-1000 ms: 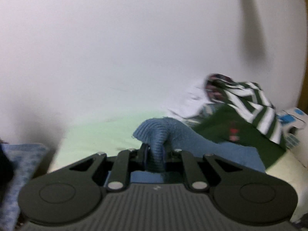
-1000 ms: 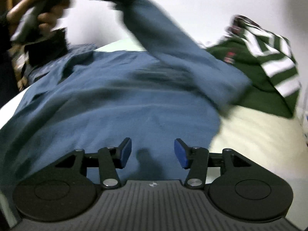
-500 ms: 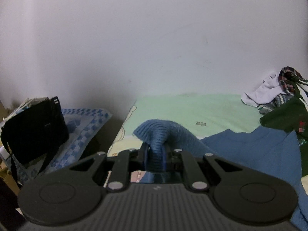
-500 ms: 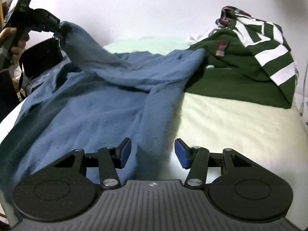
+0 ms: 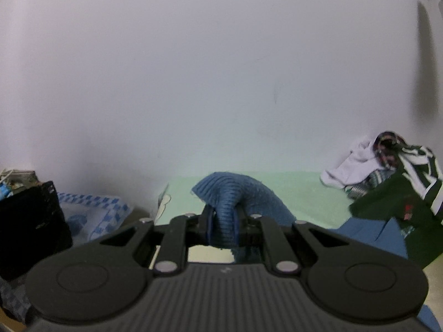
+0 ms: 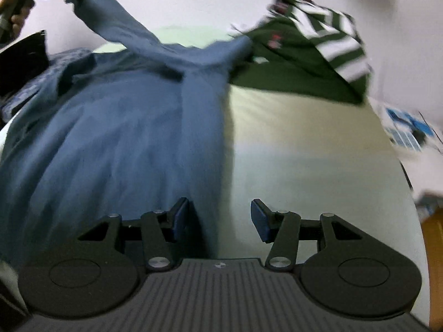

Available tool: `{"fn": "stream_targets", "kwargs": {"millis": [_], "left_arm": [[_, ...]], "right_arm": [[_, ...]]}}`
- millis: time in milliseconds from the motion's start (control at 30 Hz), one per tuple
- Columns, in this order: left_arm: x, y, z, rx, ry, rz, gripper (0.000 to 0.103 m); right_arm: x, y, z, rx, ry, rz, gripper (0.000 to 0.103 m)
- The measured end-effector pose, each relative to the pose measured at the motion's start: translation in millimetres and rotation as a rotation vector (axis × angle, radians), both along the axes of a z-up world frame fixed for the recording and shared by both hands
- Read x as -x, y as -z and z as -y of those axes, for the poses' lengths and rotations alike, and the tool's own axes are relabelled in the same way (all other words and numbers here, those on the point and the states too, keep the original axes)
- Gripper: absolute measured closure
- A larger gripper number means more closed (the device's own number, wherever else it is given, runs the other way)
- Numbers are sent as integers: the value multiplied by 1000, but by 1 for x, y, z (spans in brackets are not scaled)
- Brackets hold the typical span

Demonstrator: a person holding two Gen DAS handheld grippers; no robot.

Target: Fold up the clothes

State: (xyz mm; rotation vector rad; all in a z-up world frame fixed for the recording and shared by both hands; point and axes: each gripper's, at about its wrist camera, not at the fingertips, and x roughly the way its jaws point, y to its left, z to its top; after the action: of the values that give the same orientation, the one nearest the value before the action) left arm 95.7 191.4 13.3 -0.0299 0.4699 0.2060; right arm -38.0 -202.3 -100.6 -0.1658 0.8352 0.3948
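Blue sweater: was spread over the left half of the bed, body flat, one sleeve pulled up toward 11 o'clock in the right wrist view.
Left gripper: was pinched tight on the ribbed cuff of that sleeve, fabric bunched up between the fingers and flopping over the top.
Right gripper: fingers were spread wide with nothing in them, hovering over the sweater's right edge where it met the bare sheet.
Bed: pale cream sheet at 3 o'clock, light green farther back by the wall.
Green striped top: was heaped at 1 o'clock, touching the sweater's other sleeve.
White garment: was crumpled behind that heap, pretty blurry.
Black bag: sat at 9 o'clock in the left wrist view, off the bed.
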Motion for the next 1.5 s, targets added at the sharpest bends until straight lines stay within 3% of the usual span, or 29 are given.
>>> {"fn": "stream_targets", "kwargs": {"millis": [133,233,367,400,600,733,933,1033,1067,1100,1167,1233,1333,1433,1500], "left_arm": [[1,0,-6,0,17,1,94],[-3,4,-9,5,11,-19,94],[-8,7,-10,-4,-4,-34,94],[-8,6,-11,-6,-6,-31,94],[-4,-7,-18,-1,-26,1,94],[-1,-17,-24,6,-43,24,94],[0,10,-25,-10,-60,-61,94],[0,19,-30,-10,-80,-76,94],[-1,21,-33,-5,-85,-81,94],[-1,23,-35,5,-89,-88,94],[2,26,-38,13,-91,-97,94],[5,30,-38,7,-88,-103,94],[8,36,-39,5,-86,-112,94],[8,40,-42,15,-90,-124,94],[8,43,-45,23,-90,-127,94]], "right_arm": [[26,4,13,-23,92,-47,51],[35,8,18,-60,142,-75,57],[36,5,17,-117,130,-109,95],[38,1,15,-114,117,-97,96],[48,-21,-11,-91,-38,-27,96],[46,-16,-33,-102,-146,-48,96],[50,-23,-48,-68,-245,-15,96],[48,-31,-48,-75,-315,-87,93],[49,-29,-50,-73,-324,-97,87],[51,-27,-51,-70,-333,-107,71],[53,-25,-53,-47,-343,-123,59],[54,-24,-54,-26,-341,-136,62],[46,-25,-49,-75,-290,-152,67],[38,-26,-44,-123,-238,-168,79],[33,-17,-47,-100,-217,-204,83]]}}
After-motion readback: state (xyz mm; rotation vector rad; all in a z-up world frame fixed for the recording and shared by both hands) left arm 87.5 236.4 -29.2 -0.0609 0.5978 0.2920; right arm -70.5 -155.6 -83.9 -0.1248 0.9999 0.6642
